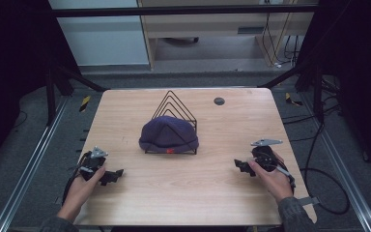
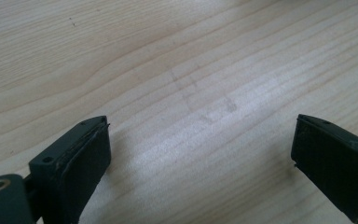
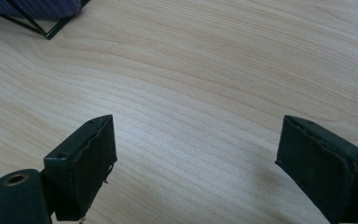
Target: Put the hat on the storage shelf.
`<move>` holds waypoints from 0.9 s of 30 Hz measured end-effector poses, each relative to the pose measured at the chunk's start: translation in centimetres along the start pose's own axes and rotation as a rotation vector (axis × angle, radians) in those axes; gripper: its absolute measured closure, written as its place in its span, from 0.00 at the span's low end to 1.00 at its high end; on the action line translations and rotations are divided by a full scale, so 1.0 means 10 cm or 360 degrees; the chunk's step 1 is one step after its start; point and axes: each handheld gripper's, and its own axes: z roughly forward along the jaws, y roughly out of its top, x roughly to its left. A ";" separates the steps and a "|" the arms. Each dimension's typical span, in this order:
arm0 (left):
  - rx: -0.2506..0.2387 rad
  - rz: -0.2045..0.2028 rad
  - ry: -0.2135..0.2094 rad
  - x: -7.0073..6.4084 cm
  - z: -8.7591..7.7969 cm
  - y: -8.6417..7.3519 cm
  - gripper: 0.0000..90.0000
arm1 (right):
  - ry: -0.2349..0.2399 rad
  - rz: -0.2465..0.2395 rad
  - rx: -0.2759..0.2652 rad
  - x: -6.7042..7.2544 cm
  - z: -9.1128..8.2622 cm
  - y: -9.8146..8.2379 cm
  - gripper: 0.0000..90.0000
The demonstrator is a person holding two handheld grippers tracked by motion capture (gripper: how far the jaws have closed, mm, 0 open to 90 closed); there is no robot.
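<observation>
Both tools, left point(image 1: 117, 174) and right point(image 1: 239, 166), rest spread on the surface point(image 1: 183, 193), flanking my beanie point(image 1: 169, 135) on its rack point(image 1: 174, 104); right nearer.

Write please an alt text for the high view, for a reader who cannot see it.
A dark blue knit hat sits on a black wire rack at the middle of a wooden table. A person's hands hold the left gripper and right gripper near the front corners, both empty.

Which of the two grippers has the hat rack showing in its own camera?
The right gripper: its view catches a corner of the black wire rack with the purple hat at top left. The left gripper looks at bare wooden table.
</observation>
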 end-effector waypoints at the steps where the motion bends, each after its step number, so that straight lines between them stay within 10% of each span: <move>1: -0.0003 -0.0007 -0.0001 0.00 0.01 0.01 0.05 | -0.0003 0.0008 -0.0001 0.00 0.02 0.00 0.12; 17: -0.0027 0.0003 0.0020 -0.04 0.11 0.02 0.00 | -0.0029 0.0079 -0.0006 -0.03 0.16 -0.07 0.11; 27: -0.0103 0.0015 0.0026 -0.03 0.12 -0.03 0.00 | -0.0171 -0.0107 -0.0073 0.10 0.21 -0.19 0.07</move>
